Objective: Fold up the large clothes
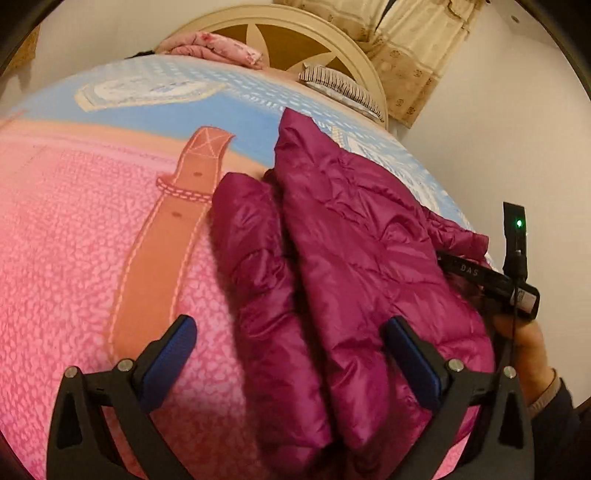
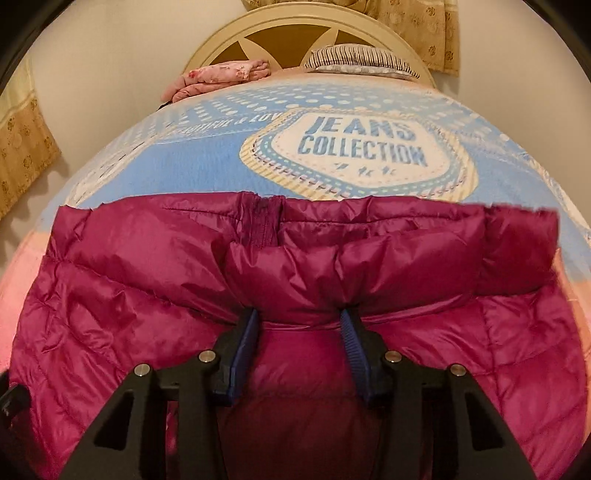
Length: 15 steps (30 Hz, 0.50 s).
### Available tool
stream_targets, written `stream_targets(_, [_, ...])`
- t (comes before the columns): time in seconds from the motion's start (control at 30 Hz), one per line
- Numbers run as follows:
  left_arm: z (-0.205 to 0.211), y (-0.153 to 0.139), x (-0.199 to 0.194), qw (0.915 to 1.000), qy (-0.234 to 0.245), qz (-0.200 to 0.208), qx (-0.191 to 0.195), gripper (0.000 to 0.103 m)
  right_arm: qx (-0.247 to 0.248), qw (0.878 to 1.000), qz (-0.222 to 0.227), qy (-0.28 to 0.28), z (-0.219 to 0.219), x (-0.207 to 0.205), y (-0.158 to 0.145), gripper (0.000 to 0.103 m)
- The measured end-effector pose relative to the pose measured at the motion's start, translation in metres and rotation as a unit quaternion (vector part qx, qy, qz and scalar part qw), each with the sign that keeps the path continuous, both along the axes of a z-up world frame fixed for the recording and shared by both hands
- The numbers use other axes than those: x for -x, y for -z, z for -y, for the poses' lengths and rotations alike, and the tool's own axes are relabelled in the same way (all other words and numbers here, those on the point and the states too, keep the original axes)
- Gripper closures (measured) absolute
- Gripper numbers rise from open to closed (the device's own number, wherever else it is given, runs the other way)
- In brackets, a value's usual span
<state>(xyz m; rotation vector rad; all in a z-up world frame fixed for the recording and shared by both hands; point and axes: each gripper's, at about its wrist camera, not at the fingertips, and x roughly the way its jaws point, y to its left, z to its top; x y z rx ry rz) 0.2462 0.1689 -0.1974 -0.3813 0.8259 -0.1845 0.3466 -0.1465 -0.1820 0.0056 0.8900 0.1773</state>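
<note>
A magenta quilted puffer jacket (image 1: 351, 258) lies on a bed with a pink and blue blanket (image 1: 92, 229). In the left wrist view my left gripper (image 1: 291, 328) is open, its blue-padded fingers straddling the jacket's near edge without holding it. The right gripper's black body (image 1: 491, 280) shows at the jacket's right side. In the right wrist view the jacket (image 2: 110, 280) fills the lower frame. My right gripper (image 2: 299, 325) is shut on a puffy fold of the jacket, the fabric bulging between the blue pads (image 2: 349, 332).
The blanket's "JEANS COLLECTION" badge (image 2: 362, 147) lies beyond the jacket. A cream headboard (image 2: 295, 29), a folded pink floral cloth (image 2: 221, 77) and a striped pillow (image 2: 362, 59) are at the bed's far end. Curtains (image 1: 413, 55) hang behind. White walls flank the bed.
</note>
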Motion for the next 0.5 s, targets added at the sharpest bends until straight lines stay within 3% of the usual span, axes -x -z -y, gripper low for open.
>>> stream_targets(0.17, [0.0, -0.002, -0.007, 0.9992, 0.025, 0.001, 0.031, 0.001, -0.001, 1.0, 0.001, -0.002, -0.001, -0.002, 0.002, 0.054])
stream_targets(0.23, [-0.001, -0.002, -0.007, 0.9979, 0.039, 0.002, 0.051, 0.017, -0.021, 1.0, 0.002, -0.002, 0.005, -0.001, 0.002, 0.053])
stream_targets(0.27, [-0.002, 0.001, -0.011, 0.9943, 0.061, -0.008, 0.088, 0.042, -0.03, 1.0, 0.003, -0.002, 0.007, -0.001, 0.002, 0.052])
stream_targets(0.3, [-0.004, 0.004, -0.014, 0.9911, 0.064, -0.016, 0.115, 0.044, -0.034, 0.999, 0.003, -0.003, 0.007, -0.001, 0.002, 0.052])
stream_targets(0.37, [0.001, 0.001, -0.011, 0.9924, 0.068, -0.004, 0.103, 0.046, -0.037, 0.999, 0.004, -0.004, 0.007, 0.0, 0.002, 0.051])
stream_targets(0.43, [0.006, -0.003, -0.008, 0.9928, 0.073, 0.007, 0.095, 0.058, -0.037, 0.999, 0.006, -0.005, 0.007, 0.0, 0.002, 0.05])
stream_targets(0.5, [0.007, -0.009, -0.006, 0.9918, 0.075, 0.016, 0.102, 0.077, -0.039, 0.999, 0.007, -0.005, 0.007, 0.001, 0.001, 0.05])
